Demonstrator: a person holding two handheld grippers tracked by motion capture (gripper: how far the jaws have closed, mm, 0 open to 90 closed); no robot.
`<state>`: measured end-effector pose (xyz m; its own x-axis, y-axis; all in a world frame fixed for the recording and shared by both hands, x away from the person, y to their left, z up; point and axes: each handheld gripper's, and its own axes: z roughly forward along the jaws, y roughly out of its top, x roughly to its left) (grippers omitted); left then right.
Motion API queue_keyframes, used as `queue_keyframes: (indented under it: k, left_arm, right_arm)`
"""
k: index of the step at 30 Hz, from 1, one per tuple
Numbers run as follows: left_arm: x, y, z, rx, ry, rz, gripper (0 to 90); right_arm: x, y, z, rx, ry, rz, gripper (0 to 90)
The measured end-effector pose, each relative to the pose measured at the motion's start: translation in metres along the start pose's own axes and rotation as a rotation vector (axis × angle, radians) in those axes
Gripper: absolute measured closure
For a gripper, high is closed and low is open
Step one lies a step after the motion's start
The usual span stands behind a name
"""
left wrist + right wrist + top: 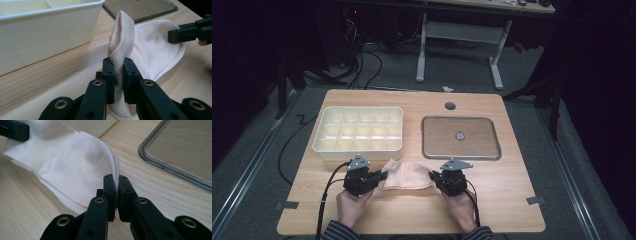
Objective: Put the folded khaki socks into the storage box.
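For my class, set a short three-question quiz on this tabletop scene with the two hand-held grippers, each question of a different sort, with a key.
1. True or false: the left gripper is shut on the ribbed end of the pale sock.
2. Multiple choice: what lies on the table to the right of the cream divided box? A) a clear lid, B) a metal bowl, C) a stack of books.
3. Fill in: the right gripper pinches the sock at its ____ end, seen from the high view.

Key
1. True: the ribbed fabric stands up between its closed jaws.
2. A: the clear lid lies flat, apart from the box.
3. Right.
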<state>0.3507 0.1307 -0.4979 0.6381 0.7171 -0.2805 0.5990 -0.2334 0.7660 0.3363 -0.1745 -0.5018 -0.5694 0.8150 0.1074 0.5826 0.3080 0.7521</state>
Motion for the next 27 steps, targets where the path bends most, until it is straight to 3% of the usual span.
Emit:
queue_keyframes:
  k: [7,12,23,27]
  left_arm:
    - [-0.005,-0.002,0.022,0.031,-0.001,-0.001,82.2]
    - [-0.008,-0.004,0.033,0.027,0.0,0.017,81.9]
    - [-0.005,-0.007,0.044,0.072,0.067,0.044,78.8]
    - [-0.004,-0.006,0.042,0.074,0.106,0.035,69.3]
  right_arm:
    - [-0.013,-0.008,-0.003,0.011,-0.03,0.024,86.4]
    - [-0.02,-0.014,-0.003,0.016,-0.051,0.039,86.3]
    - [-0.024,-0.018,0.009,0.045,-0.057,0.038,86.1]
    - [-0.024,-0.018,0.012,0.045,-0.059,0.034,84.3]
